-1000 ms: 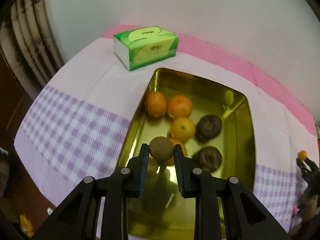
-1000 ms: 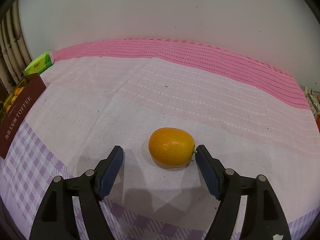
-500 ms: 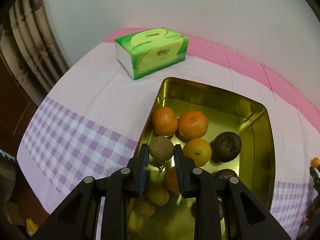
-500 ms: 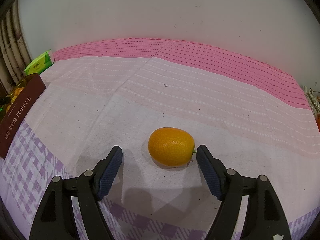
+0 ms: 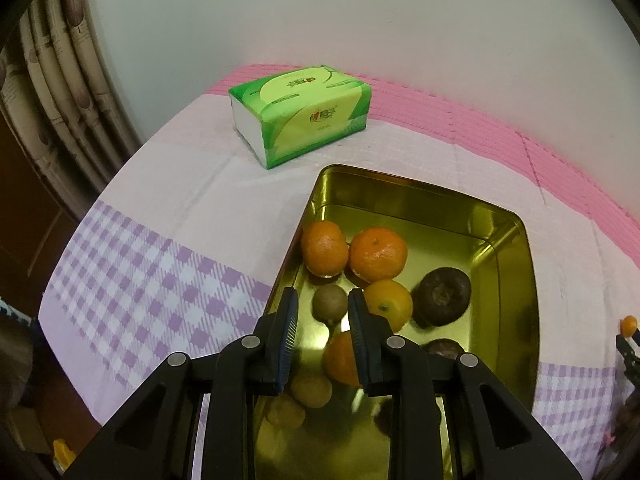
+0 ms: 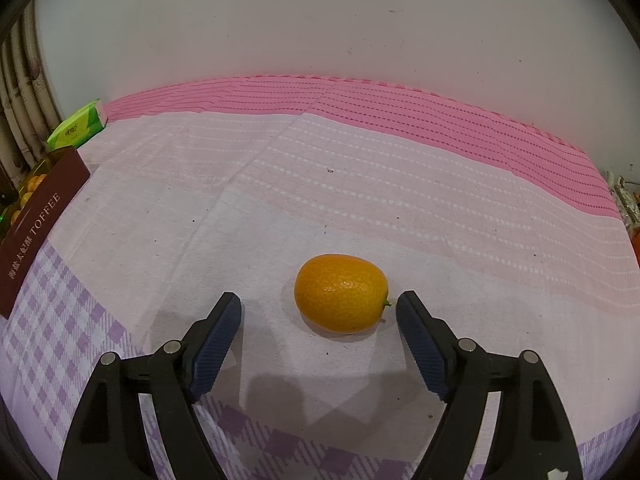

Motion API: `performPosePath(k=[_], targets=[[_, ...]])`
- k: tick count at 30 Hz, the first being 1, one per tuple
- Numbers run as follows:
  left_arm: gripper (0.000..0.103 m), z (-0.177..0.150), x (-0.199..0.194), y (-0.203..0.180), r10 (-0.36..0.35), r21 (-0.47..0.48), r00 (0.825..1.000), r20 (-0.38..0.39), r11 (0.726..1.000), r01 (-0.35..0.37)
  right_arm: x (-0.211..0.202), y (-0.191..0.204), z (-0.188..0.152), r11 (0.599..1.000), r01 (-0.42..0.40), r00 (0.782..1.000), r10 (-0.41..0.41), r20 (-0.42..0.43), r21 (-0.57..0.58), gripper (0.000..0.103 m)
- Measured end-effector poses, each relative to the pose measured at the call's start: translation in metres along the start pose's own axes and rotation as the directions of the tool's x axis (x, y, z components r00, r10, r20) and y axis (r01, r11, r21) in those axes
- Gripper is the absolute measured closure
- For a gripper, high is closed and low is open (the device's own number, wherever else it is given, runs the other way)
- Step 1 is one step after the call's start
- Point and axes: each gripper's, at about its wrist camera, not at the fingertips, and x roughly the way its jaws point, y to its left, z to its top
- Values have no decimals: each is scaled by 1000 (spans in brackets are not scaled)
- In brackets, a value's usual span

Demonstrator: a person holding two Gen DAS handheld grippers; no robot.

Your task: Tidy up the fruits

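Flanking kumquat [image 6: 341,293], right gripper [image 6: 319,307] jaws wide; left gripper [image 5: 323,306] parted, empty.

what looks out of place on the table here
One kumquat lies alone on the tablecloth between the open right gripper fingers, while the other fruit sits in the gold tin.

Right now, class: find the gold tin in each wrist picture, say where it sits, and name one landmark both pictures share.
Left wrist: the gold tin fills the lower centre and right, fruit inside, straight ahead of the left gripper.
Right wrist: only its maroon outer side with the word TOFFEE shows, at the far left edge.
Shared landmark: the green tissue pack, just beyond the tin in both.
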Motion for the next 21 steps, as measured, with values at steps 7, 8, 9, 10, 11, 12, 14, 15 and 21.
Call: performPosePath(k=[7, 8, 9, 10, 11, 12, 14, 15, 21], targets=[[67, -4, -27, -13, 23, 12, 1000, 12, 1000, -23, 1, 1, 1, 1000, 5, 1000, -5, 0, -4, 26], [65, -5, -31, -14, 24, 12, 1000, 14, 1000, -24, 2, 1, 0, 1000, 7, 1000, -7, 0, -6, 27], [62, -5, -36, -16, 25, 12, 1000, 16, 1000, -25, 1, 2, 1, 1000, 6, 1000, -6, 0, -8, 27], [59, -7, -42, -18, 31, 13, 999, 21, 999, -32, 1, 2, 1, 1000, 5, 1000, -5, 0, -8, 28], [57, -8, -46, -19, 38, 15, 999, 25, 999, -38, 1, 1, 1, 1000, 6, 1000, -6, 1, -7, 30], [54, -10, -51, -20, 44, 17, 999, 30, 999, -45, 1, 1, 1, 1000, 4, 1000, -4, 1, -7, 32], [47, -15, -62, -23, 59, 24, 997, 43, 998, -60, 1, 1, 1, 1000, 5, 1000, -5, 5, 5, 40], [43, -18, -69, -25, 69, 27, 996, 51, 997, -70, 0, 2, 1, 1000, 6, 1000, -6, 5, 8, 42], [37, -34, -95, -25, 86, 35, 994, 61, 995, -88, -6, 9, 1, 1000, 0, 1000, 0, -17, 25, 68]])
